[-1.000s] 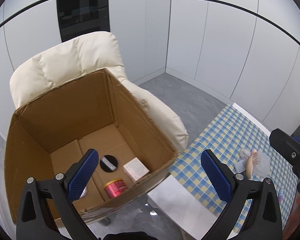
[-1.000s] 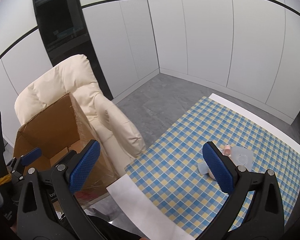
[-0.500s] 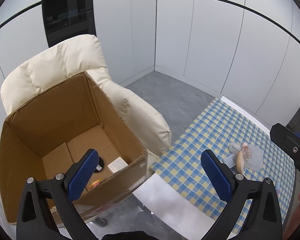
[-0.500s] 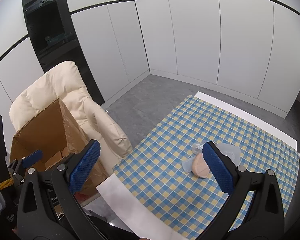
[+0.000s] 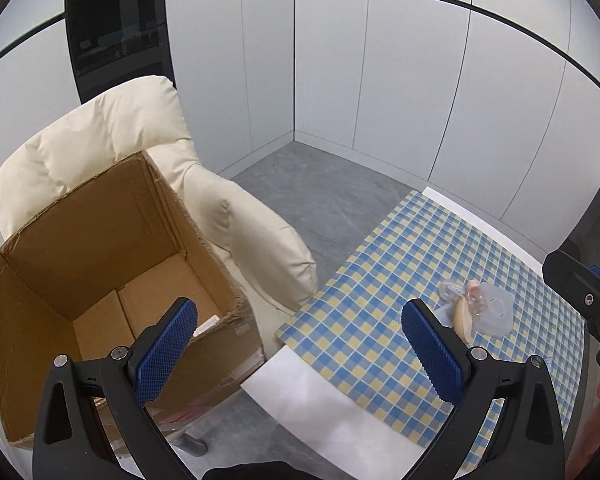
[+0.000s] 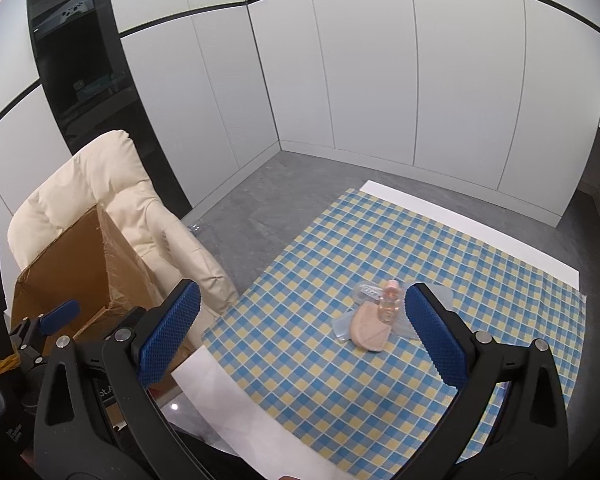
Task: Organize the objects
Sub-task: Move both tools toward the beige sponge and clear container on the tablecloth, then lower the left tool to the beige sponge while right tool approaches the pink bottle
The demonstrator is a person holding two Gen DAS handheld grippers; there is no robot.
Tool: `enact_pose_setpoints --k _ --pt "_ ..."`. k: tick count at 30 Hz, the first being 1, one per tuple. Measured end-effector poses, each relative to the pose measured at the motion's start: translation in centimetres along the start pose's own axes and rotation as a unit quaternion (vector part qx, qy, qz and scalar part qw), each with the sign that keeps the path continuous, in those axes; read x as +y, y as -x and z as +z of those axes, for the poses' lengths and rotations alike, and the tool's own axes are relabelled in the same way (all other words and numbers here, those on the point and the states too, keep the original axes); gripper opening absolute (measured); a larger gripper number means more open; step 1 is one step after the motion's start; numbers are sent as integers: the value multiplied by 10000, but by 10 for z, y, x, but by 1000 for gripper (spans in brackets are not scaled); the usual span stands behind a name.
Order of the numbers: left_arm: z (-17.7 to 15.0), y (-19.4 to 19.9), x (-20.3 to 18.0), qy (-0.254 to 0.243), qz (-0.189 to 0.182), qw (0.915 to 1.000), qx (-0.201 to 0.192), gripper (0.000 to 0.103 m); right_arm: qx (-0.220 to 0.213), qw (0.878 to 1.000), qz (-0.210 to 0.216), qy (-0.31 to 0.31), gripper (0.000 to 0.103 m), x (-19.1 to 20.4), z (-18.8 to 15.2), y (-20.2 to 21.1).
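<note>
White panelled walls (image 6: 380, 80), crossed by a thin black band, meet in a corner behind the armchair (image 5: 100, 152). A tall dark glossy panel (image 5: 116, 32) rises just behind the cream armchair, and grey floor (image 6: 292, 192) runs from the armchair to the walls. Right of the armchair stands a table (image 6: 420, 208) under a blue-and-yellow checked cloth (image 6: 320, 360).

Tablecloth (image 6: 440, 264): blue, yellow and white check, with plain white strips at its near and far ends. Box (image 5: 100, 248): brown cardboard. Armchair (image 5: 112, 140): cream. Floor (image 6: 284, 192): mottled grey. Walls (image 6: 380, 64): white panels crossed by a thin black line, with one glossy black panel. Sponge (image 6: 370, 326): peach-beige. Small bottle (image 6: 390, 300): clear with a pink cap. Both grippers: black frames, blue cross-hatched finger pads (image 5: 432, 350).
</note>
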State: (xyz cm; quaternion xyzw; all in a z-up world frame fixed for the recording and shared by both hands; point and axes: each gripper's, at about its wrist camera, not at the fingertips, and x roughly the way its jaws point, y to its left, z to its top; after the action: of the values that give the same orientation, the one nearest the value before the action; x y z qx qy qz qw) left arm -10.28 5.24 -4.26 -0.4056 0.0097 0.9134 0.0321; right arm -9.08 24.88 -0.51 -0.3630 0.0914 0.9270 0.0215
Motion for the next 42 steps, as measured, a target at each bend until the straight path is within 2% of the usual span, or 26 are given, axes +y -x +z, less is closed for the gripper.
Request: enact_pose_setpoints --k 28,38,42 --pt "-3 -8 -59 -404 -331 9986 130 102 48 9976 -550 -419 103 -69 -15 16" --pt "-9 -16 -89 -723 -554 9954 280 102 126 9949 -811 -581 103 -105 -30 26" --pt "-14 -18 -104 -982 -588 9928 355 102 200 9927 -854 -829 103 -123 -37 28"
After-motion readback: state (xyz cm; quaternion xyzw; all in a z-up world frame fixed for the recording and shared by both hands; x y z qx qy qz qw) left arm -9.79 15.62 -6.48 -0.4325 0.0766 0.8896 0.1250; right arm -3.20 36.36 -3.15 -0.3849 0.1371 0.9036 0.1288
